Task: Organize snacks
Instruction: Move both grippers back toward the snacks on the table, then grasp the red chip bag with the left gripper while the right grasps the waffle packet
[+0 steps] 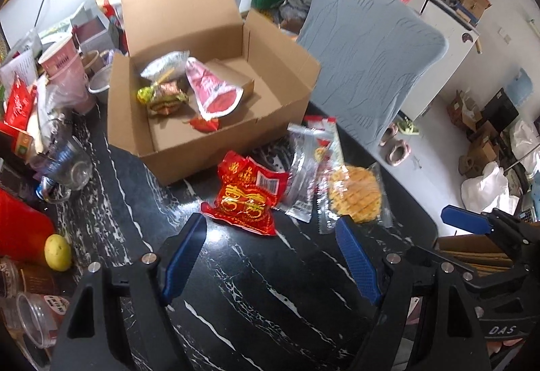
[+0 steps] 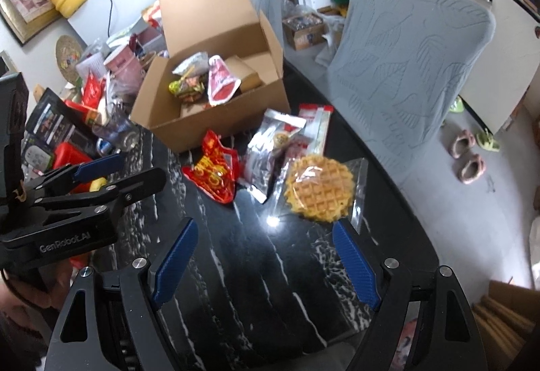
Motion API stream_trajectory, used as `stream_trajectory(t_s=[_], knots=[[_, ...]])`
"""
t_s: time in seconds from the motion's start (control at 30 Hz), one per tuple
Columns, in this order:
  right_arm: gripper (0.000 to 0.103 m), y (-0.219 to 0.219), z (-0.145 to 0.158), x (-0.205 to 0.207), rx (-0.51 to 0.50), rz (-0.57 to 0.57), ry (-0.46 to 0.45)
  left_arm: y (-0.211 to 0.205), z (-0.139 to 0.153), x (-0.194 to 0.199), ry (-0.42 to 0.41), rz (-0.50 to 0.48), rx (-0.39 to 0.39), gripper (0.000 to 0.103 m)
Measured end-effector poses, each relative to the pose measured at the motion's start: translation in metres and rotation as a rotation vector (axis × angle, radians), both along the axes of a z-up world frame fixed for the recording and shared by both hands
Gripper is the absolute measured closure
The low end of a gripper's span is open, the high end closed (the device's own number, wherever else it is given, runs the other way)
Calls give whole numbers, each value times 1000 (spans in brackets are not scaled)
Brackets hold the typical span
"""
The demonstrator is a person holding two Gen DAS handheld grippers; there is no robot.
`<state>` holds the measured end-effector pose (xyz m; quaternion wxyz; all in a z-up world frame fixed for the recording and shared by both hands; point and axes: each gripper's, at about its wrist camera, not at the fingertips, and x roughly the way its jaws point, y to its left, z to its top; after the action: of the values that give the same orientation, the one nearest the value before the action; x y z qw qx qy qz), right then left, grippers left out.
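Both sets of jaws stand apart with nothing between them, only bare desk showing in each gap. The left gripper (image 1: 270, 229) fills the bottom of its view, its blue ridged pads angled down toward the loose snacks. The right gripper (image 2: 266, 236) does the same in its own view, with the left tool's black frame visible at the left edge.

Just beyond the left jaws, at centre frame, lies a red foil packet (image 1: 248, 197) with gold lettering, crinkled and puffy. It probably sits there waiting to be packed. To its right are silver foil sachets (image 1: 303, 168), flat and shiny, partly overlapping each other. Right of those, touching the tip of the right-hand pad, is a round golden waffle (image 1: 356, 197) in a clear wrapper, its surface a grid of small squares. In the right wrist view the waffle (image 2: 319, 190) sits just above that tool's right pad, so it seems the likeliest pick for that side.

Behind the loose snacks, upper centre, an open cardboard box (image 1: 216, 134) stands with its lid flap raised. This looks like the collecting place: it already holds a red and white pouch (image 1: 211, 90) and several smaller crumpled wrappers.

The desk (image 1: 256, 300) is glossy black stone with white veins. A yellow lemon (image 1: 58, 252) rests at the lower left, and a grey fabric chair back (image 1: 368, 67) rises at the upper right.
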<state>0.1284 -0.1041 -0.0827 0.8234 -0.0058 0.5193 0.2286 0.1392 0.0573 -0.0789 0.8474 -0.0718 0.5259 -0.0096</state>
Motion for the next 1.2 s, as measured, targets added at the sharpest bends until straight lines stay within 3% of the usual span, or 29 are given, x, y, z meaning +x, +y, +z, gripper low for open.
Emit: stream_trajectory(t_s=[0.43, 0.73, 0.9, 0.93, 0.97, 1.2], knots=[[20, 4, -50, 35, -9, -31, 130, 15, -66, 40, 134, 12, 28, 24], [20, 4, -70, 58, -38, -46, 138, 17, -99, 60, 179, 0, 43, 24], [11, 2, -77, 70, -43, -86, 128, 16, -112, 68, 202, -16, 67, 24], [2, 3, -80, 73, -50, -87, 136, 16, -114, 69, 202, -20, 73, 24], [0, 3, -83, 76, -69, -89, 153, 15, -116, 70, 203, -25, 74, 24], [0, 4, -94, 87, -101, -99, 127, 8, -131, 81, 225, -66, 86, 24]])
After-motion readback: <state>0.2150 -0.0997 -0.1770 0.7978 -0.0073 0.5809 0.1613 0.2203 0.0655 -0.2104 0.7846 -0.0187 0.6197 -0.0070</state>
